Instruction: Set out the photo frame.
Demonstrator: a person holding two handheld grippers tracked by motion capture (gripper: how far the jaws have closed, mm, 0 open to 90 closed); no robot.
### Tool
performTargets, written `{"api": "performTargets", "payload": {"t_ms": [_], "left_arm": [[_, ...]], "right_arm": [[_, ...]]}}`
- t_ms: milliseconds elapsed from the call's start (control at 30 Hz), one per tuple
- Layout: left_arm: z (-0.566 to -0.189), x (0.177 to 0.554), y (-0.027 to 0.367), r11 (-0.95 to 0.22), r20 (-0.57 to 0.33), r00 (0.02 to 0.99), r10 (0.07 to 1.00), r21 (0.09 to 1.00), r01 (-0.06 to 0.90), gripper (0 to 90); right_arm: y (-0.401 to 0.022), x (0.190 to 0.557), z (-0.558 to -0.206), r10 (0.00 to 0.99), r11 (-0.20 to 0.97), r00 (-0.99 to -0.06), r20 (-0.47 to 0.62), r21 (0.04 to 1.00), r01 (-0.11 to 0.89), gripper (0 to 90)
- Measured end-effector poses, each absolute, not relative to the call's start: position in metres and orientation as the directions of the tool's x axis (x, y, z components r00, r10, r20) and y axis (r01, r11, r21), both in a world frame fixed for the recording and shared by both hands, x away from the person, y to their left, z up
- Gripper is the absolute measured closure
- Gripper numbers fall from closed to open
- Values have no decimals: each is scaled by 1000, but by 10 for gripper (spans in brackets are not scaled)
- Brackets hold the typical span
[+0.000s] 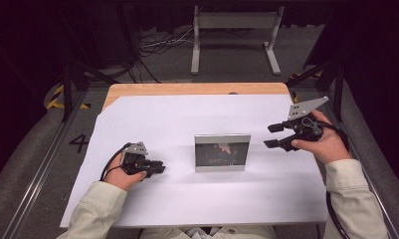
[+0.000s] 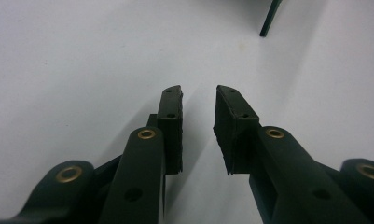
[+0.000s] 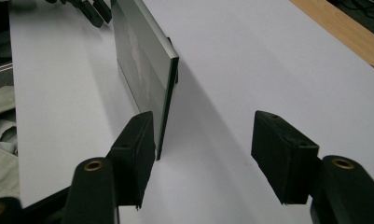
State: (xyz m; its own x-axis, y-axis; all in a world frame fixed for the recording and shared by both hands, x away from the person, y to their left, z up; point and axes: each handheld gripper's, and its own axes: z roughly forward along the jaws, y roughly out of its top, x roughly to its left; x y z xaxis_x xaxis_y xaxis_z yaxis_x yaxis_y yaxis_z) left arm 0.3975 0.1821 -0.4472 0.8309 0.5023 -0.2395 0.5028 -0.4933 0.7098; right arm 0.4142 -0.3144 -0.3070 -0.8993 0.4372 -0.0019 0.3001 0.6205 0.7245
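A silver-edged picture frame (image 1: 222, 152) with a dark picture stands upright in the middle of the white sheet (image 1: 187, 114). To its left my left gripper (image 1: 160, 167) rests low on the sheet and points at the frame, well apart from it. In the left gripper view its jaws (image 2: 198, 95) stand a little apart with nothing between them. My right gripper (image 1: 269, 136) hovers just right of the frame, open wide. In the right gripper view the frame (image 3: 145, 70) shows edge-on, its near edge just beyond the left pad (image 3: 135, 154) of my right gripper (image 3: 203, 128).
The white sheet covers most of a wooden table (image 1: 197, 88), whose bare strip shows at the far edge. A dark thin strut (image 2: 268, 18) shows at the top of the left gripper view. Beyond the table stand a metal stand (image 1: 234, 35) and floor cables.
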Motion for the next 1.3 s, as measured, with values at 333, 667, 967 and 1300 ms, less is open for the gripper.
{"api": "performTargets", "payload": {"t_ms": [333,667,967,1300], "left_arm": [[-448,398,182,-492,-241,830,503,710,504,728],[-447,398,183,-490,-238,828,507,712,504,727],[-447,398,183,-490,-240,829,504,711,504,727],[-448,399,183,-483,-240,820,520,710,513,726]], "right_arm": [[-322,415,-331,451,602,-892,30,727,329,388],[-327,414,-352,466,587,-883,61,725,360,376],[-331,413,-370,479,580,-873,90,715,392,373],[-336,411,-386,493,549,-861,124,723,419,371]]}}
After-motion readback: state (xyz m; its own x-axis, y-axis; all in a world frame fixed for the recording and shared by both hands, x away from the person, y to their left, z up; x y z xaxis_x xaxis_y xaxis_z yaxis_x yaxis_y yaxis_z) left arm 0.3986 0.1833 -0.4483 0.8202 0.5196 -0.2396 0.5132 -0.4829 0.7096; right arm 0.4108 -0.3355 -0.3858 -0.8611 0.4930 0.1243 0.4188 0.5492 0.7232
